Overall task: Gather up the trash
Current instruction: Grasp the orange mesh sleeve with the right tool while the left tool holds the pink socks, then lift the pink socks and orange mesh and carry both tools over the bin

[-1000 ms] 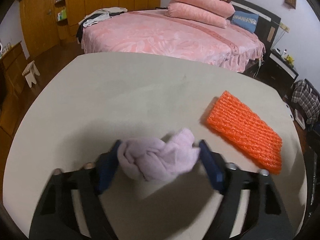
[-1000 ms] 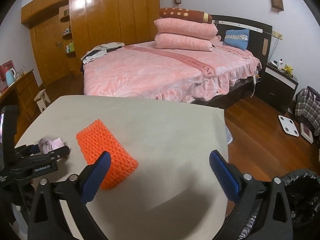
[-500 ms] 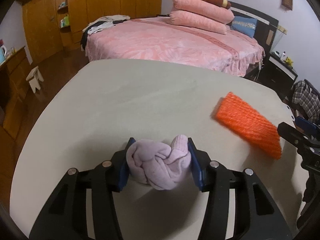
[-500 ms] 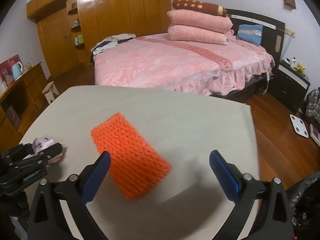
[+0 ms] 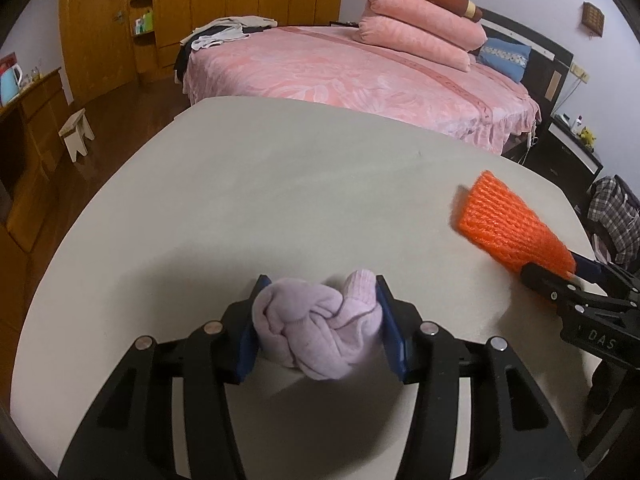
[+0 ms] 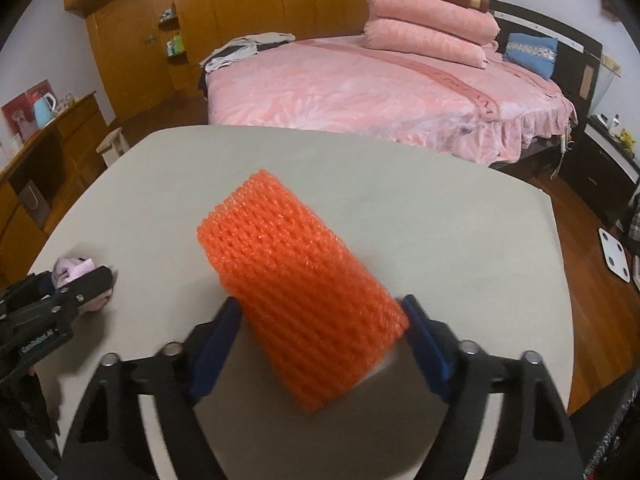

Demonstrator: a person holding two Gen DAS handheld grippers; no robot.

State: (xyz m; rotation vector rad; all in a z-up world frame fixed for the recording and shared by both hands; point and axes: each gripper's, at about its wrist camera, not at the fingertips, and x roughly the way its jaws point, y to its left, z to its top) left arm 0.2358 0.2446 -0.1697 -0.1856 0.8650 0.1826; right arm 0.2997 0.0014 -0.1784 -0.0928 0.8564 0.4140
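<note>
My left gripper (image 5: 318, 320) is shut on a knotted lilac cloth (image 5: 316, 330) and holds it just above the beige table (image 5: 280, 184). The cloth and left gripper also show at the left of the right wrist view (image 6: 76, 278). An orange foam net sleeve (image 6: 300, 292) lies between the blue pads of my right gripper (image 6: 320, 340), whose jaws touch its sides; its far end tilts up. In the left wrist view the sleeve (image 5: 512, 228) sits at the table's right with my right gripper (image 5: 560, 280) on its near end.
A pink bed (image 6: 380, 88) with stacked pillows stands beyond the table. A wooden wardrobe (image 6: 240, 8) lines the back wall. A black bin bag (image 6: 616, 424) is at the lower right, off the table edge. A small stool (image 5: 76, 132) is on the floor left.
My left gripper closed on the lilac cloth and lifted it slightly. My right gripper moved forward around the orange sleeve and closed onto its sides.
</note>
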